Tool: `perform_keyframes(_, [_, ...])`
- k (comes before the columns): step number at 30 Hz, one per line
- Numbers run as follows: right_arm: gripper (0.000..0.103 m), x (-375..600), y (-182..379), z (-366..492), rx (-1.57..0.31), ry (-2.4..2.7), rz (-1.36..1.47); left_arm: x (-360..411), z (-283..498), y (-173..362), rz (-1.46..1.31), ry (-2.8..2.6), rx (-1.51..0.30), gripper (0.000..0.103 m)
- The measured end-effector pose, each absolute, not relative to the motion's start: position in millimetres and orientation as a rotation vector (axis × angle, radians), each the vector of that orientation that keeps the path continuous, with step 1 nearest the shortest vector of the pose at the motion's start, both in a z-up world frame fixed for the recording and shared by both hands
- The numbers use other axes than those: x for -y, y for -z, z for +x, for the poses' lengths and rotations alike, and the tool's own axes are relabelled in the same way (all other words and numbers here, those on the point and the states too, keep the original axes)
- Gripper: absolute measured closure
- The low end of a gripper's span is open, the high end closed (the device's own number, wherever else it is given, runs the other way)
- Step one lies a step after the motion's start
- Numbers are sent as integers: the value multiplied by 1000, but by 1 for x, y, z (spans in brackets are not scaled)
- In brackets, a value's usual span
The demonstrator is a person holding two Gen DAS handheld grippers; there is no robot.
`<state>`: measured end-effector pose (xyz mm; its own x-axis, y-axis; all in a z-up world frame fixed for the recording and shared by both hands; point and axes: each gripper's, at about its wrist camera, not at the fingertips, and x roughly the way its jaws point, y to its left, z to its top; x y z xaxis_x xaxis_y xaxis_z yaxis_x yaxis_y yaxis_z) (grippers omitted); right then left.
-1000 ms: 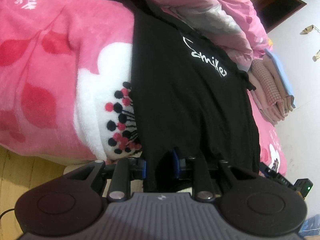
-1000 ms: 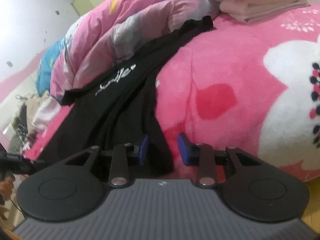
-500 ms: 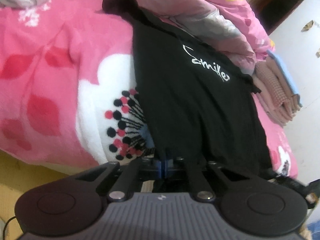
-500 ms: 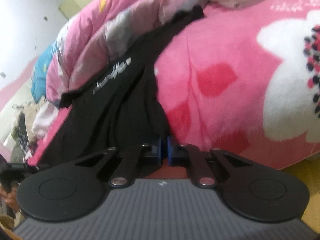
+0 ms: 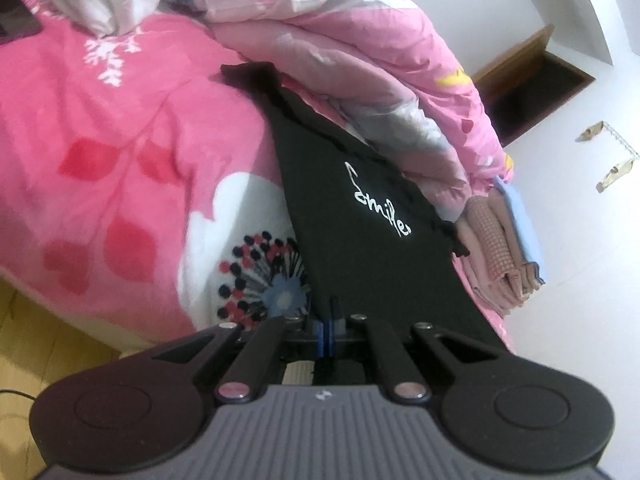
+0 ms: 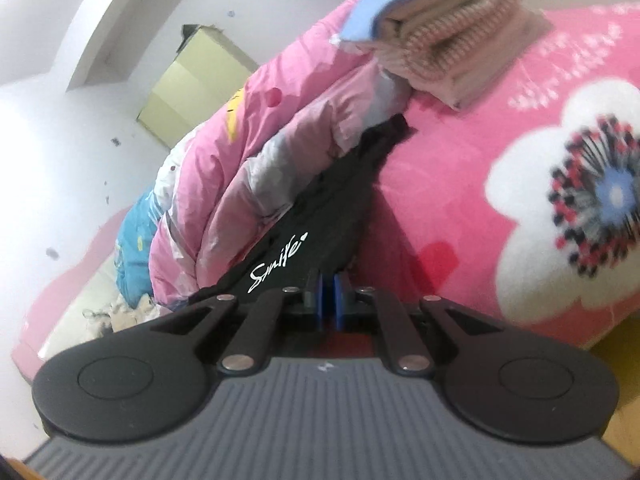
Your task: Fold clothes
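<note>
A black T-shirt (image 5: 360, 232) with white script lettering lies on the pink flowered blanket (image 5: 120, 140), its far end against a rumpled quilt. My left gripper (image 5: 330, 330) is shut on the shirt's near hem at one corner. My right gripper (image 6: 329, 304) is shut on the near hem at the other corner; the shirt (image 6: 320, 220) runs away from it, lifted and stretched. The blue pads of both grippers are pressed together with black cloth between them.
A rumpled pink quilt (image 5: 360, 60) lies along the shirt's far side. A stack of folded clothes (image 5: 500, 248) sits on the bed past the shirt, also in the right wrist view (image 6: 440, 40). Wooden floor (image 5: 24, 340) shows below the bed edge.
Both grippers closed on the shirt's hem, from open to shut. They then rose and lifted the hem, so the shirt stretches and more of the blanket's flower shows.
</note>
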<state>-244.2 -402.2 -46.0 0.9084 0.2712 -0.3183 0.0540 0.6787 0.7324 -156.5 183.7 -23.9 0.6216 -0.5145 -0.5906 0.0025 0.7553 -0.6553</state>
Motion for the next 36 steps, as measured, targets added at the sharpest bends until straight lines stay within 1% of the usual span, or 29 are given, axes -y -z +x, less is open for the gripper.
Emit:
perform_keyframes(6, [99,403,40,-264,-428,-156,885,-192,-174,20,-648,316,-863,101])
perform_keyframes(9, [99,402,43,-272,-457,-153,907,-195,-182,26,-642,306,-894,101])
perform_keyframes(17, [99,395,65,-308,-565,-109,965,-206,-207,40,-633,273,-969,101])
perform_keyframes(23, [99,393,94,-317,-648,-56,978,-204,-207,57,-599,253,-1022,101])
perform_keyframes(25, [99,392,105,-314,-685,-42,972,-211,-206,61,-596,215,-1019,97])
perform_keyframes(26, [98,391,111,-313,-703,-36,969,-216,-205,63,-597,193,-1015,93])
perform_keyframes(27, [98,391,117,-312,-721,-29,966,-220,-205,64,-598,171,-1011,85])
perform_keyframes(28, [93,391,122,-311,-741,-18,957,-225,-204,65,-600,149,-1007,80])
perform_keyframes(29, [93,392,125,-310,-763,2,941,-230,-204,67,-601,126,-1002,74])
perform_keyframes(31, [92,401,126,-311,-788,61,907,-239,-203,70,-602,82,-993,71])
perform_keyframes(33, [92,412,122,-310,-800,119,864,-248,-202,72,-604,37,-984,64])
perform_keyframes(36, [92,428,97,-296,-790,184,747,-221,-156,69,-527,99,-954,61])
